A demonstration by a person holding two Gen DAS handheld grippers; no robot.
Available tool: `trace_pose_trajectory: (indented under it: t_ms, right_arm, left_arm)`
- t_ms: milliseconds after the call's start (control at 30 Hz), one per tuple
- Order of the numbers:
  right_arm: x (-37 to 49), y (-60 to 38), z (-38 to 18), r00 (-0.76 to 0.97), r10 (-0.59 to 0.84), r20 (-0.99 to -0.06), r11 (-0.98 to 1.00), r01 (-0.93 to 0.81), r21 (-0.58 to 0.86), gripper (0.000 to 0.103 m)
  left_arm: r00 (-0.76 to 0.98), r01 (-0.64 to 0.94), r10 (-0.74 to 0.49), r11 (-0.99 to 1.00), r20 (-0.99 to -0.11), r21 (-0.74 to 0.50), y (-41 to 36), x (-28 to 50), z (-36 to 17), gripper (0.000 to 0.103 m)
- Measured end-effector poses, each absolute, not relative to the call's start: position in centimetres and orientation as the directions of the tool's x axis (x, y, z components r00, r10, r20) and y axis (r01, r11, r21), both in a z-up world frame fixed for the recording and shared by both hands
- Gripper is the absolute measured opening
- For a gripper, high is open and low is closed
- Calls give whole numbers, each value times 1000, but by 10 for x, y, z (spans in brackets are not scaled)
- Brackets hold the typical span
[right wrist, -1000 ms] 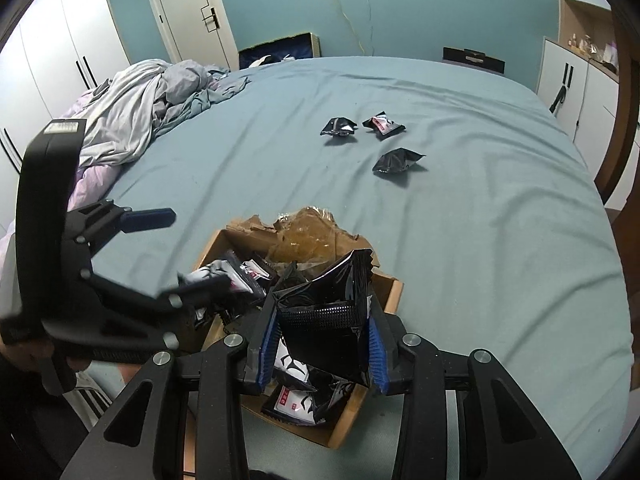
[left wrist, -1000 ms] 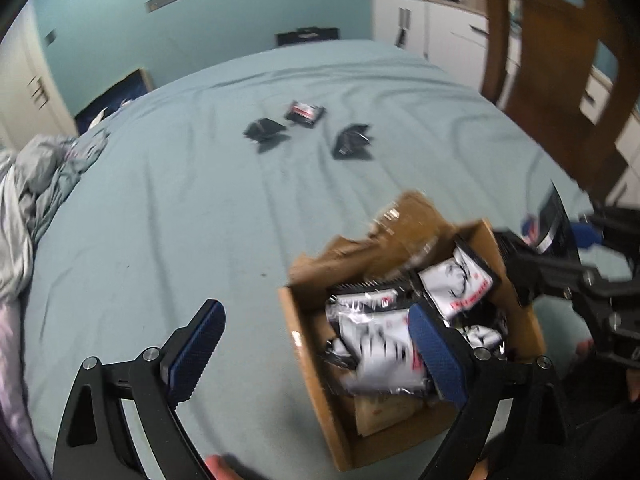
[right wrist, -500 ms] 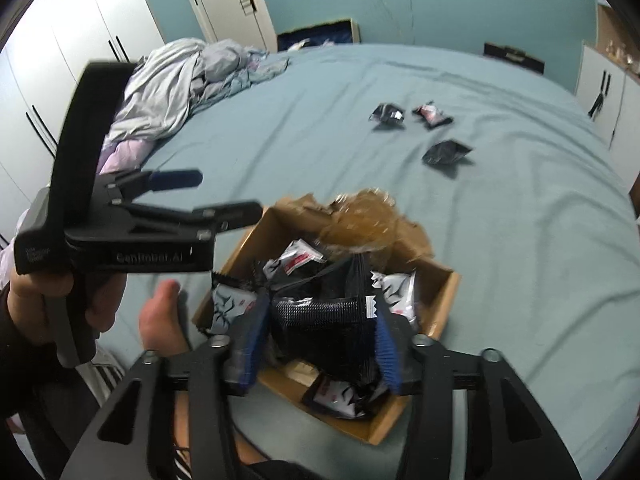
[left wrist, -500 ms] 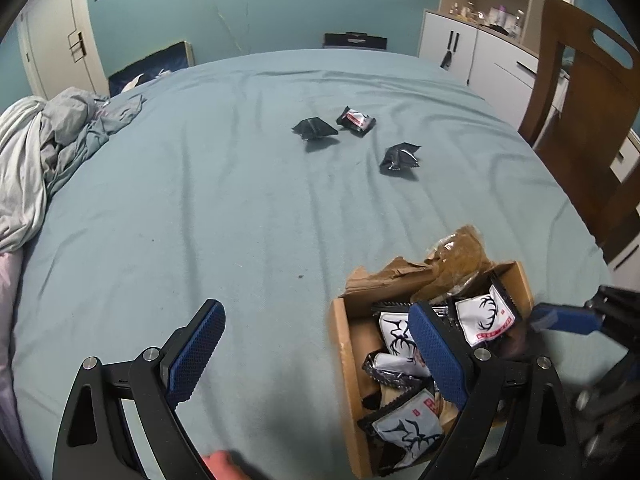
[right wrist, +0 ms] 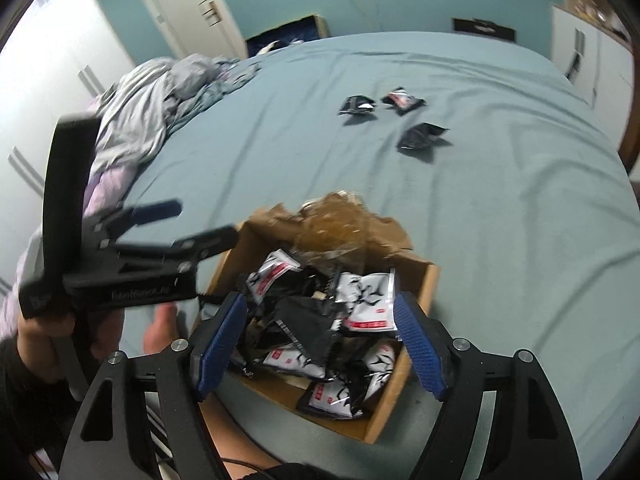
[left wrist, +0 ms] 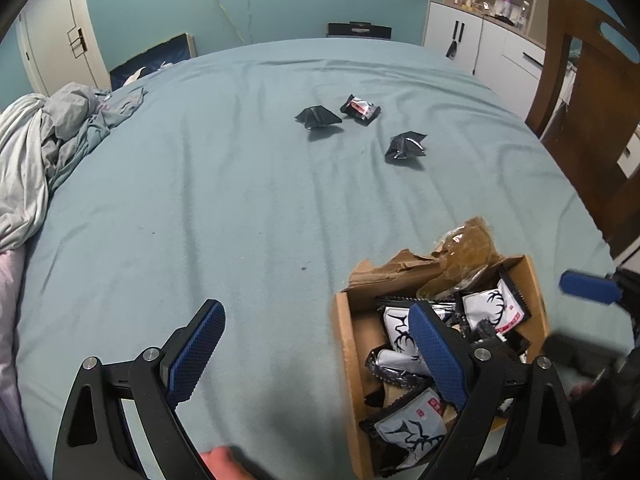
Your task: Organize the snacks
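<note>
- right gripper (right wrist: pixel 320 344), jaws just spread wide, nothing pinched, hangs over the open brown cardboard box (right wrist: pixel 420 312)
- three loose black foil snack packets (right wrist: pixel 420 136) lie far ahead up the bed, right gripper nearer

I see a brown cardboard box (right wrist: pixel 416 292) of black-and-white packets (right wrist: pixel 370 300) with red labels, on a teal bedsheet (left wrist: pixel 240 200); far off, three black packets (left wrist: pixel 320 117).

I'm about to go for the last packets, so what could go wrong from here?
1. The cardboard box is heaped; more packets may slide out over its torn flap.
2. The three loose packets lie far up the bed, a long reach away.
3. The right hand-held gripper, jaws just opened, hangs over the black packet it dropped; lowering could snag it.
</note>
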State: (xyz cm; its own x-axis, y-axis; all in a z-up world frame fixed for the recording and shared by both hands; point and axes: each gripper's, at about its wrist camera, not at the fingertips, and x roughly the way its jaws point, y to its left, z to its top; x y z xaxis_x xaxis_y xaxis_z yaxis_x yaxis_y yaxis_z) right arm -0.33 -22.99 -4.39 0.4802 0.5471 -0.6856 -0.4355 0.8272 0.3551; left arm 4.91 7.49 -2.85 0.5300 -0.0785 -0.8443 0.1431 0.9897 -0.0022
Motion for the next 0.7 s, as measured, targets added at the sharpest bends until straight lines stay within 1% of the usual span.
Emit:
trace_pose_trajectory:
  t_ms: [100, 300, 467, 567, 700]
  right_arm:
    - [3, -245, -42, 503, 561, -658, 826, -386, 410, 75]
    - [29, -256, -46, 477, 562, -676, 827, -328, 456, 75]
    - [49, -261, -37, 497, 538, -681, 843, -324, 429, 75]
    - [60, -260, -37, 493, 509, -706, 860, -322, 395, 75]
    - [75, -259, -41, 463, 513, -723, 858, -311, 409, 75]
  left_arm:
    - [530, 142, -71, 990, -845, 6, 74, 49, -28, 94]
    - [529, 142, -80, 990, -845, -4, 74, 50, -27, 95]
    - [536, 145, -72, 989, -841, 8, 73, 52, -25, 95]
    - [532, 148, -74, 989, -843, 7, 72, 53, -26, 95]
    - [516, 156, -79, 988, -853, 3, 70, 55, -28, 95]
